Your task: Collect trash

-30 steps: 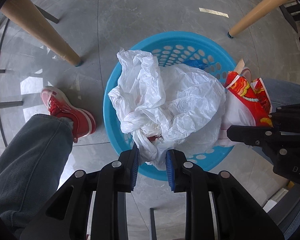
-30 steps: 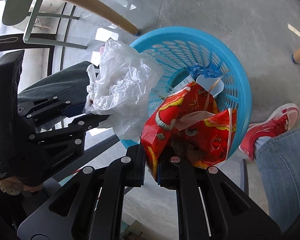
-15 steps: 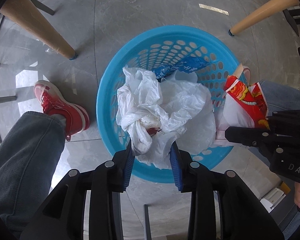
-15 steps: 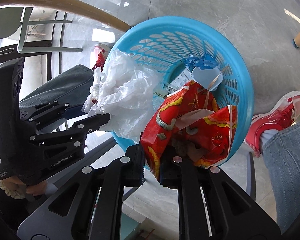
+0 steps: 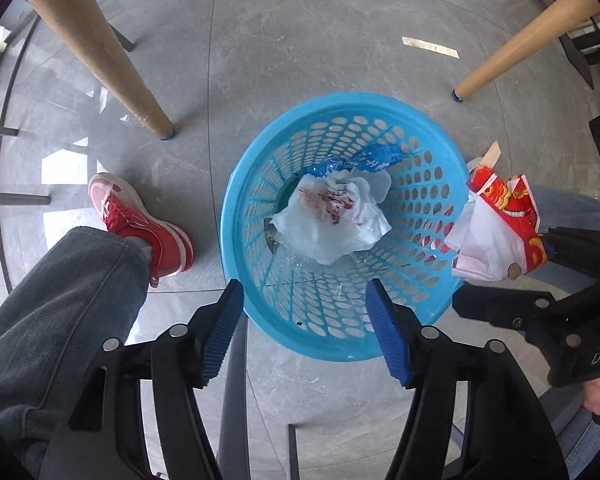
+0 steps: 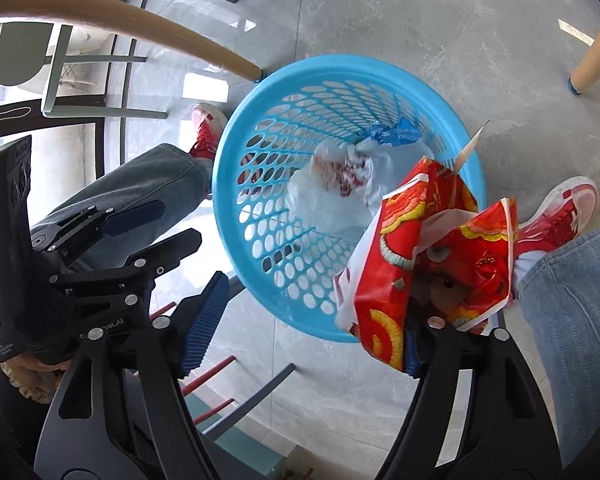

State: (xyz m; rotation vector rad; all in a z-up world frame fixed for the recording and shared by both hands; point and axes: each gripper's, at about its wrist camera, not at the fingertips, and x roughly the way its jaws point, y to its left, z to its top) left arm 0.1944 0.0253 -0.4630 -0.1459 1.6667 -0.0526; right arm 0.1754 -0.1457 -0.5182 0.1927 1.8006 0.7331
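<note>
The blue basket (image 5: 342, 344) is sitting on the grey floor (image 5: 300, 40), holding the white plastic bag (image 5: 332, 220). The left gripper (image 5: 306, 324) is hovering over the rim, jaws spread and empty. The right gripper (image 6: 312, 320) is gaping wide too, the red snack bag (image 6: 432, 248) lying against one finger.

Red sneaker (image 5: 140, 224) beside jeans leg (image 5: 60, 304), wooden table legs (image 5: 96, 48), grey tiled floor (image 5: 300, 32)
</note>
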